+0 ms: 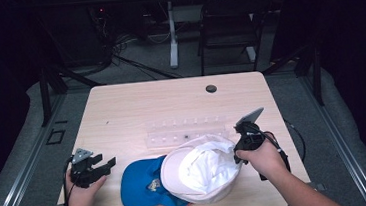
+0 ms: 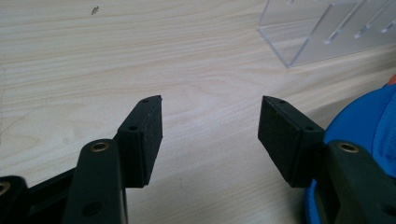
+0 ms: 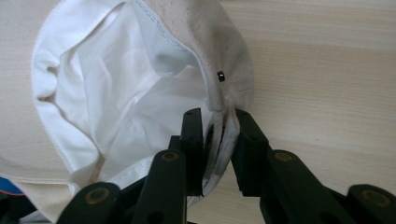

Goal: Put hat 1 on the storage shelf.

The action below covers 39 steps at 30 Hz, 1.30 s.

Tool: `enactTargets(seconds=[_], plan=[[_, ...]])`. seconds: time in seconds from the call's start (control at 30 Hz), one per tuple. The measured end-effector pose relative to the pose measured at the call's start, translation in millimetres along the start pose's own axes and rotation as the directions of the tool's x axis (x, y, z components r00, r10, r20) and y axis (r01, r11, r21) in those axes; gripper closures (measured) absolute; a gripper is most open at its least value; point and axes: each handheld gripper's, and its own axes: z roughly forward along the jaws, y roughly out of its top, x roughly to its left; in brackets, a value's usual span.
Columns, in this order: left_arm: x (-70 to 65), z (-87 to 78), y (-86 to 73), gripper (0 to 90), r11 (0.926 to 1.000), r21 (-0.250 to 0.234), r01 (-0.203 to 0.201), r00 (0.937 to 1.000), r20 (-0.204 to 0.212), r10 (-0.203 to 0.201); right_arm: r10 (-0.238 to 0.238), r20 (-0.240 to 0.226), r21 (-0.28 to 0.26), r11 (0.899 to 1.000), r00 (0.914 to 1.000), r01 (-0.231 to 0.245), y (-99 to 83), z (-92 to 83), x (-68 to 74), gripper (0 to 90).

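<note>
Worktop (image 1: 136, 107): pale wood grain, centre of the high view, with a dark round grommet (image 1: 211, 88) near its far edge. White cap (image 1: 202, 169): lower centre of the high view, lying inside-up so its white lining shows, its crown overlapping the blue cap; in the right gripper view its cream outer cloth and lining occupy the upper left and centre. Blue cap (image 1: 140, 184): lower centre-left of the high view, flat on the worktop, partly under the white cap, a small emblem on its top; in the left gripper view its blue edge sits at the lower right, beside the right-hand jaw. Clear rack (image 1: 186, 132): transparent plastic, slotted, just beyond the two caps at mid-frame; its end shows at the upper right of the left gripper view. Right tool (image 1: 239, 151): lower right of centre in the high view, held in the right hand (image 1: 263, 158), jaws pressed onto the rim of the white cap, a fold of cloth caught between the pads in the right gripper view. Left tool (image 1: 107, 163): lower left of the high view, held in the left hand (image 1: 81, 192), jaws spread wide with bare worktop between them, near the blue cap. Chair (image 1: 229, 23): dark, upper right of centre, on the floor beyond the worktop.
</note>
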Motion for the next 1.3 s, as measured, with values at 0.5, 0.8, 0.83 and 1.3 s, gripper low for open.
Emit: enactTargets(seconds=[0.5,0.8,0.83,1.3], plan=[[1.6,0.2,-0.3,40.6,1.0000,0.007,0.005,1.0000,0.008,-0.005,-0.076,0.047,-0.016,0.997,0.9959,0.077,0.5,-11.9,11.7,80.9],[1.6,0.5,-0.6,40.6,0.9999,0.009,0.006,0.9999,0.009,-0.006,-0.080,0.044,-0.040,0.996,0.9958,0.082,5.8,-35.3,25.5,80.9],[1.6,0.4,-0.7,40.6,0.9999,0.008,0.006,0.9999,0.010,-0.006,-0.092,0.047,-0.030,0.995,0.9946,0.094,6.9,-39.5,28.6,80.9],[0.2,1.4,-0.6,41.1,0.9999,0.016,-0.003,0.9998,0.022,0.002,-0.113,0.073,-0.033,0.993,0.9908,0.116,15.2,-83.9,56.2,81.0]])
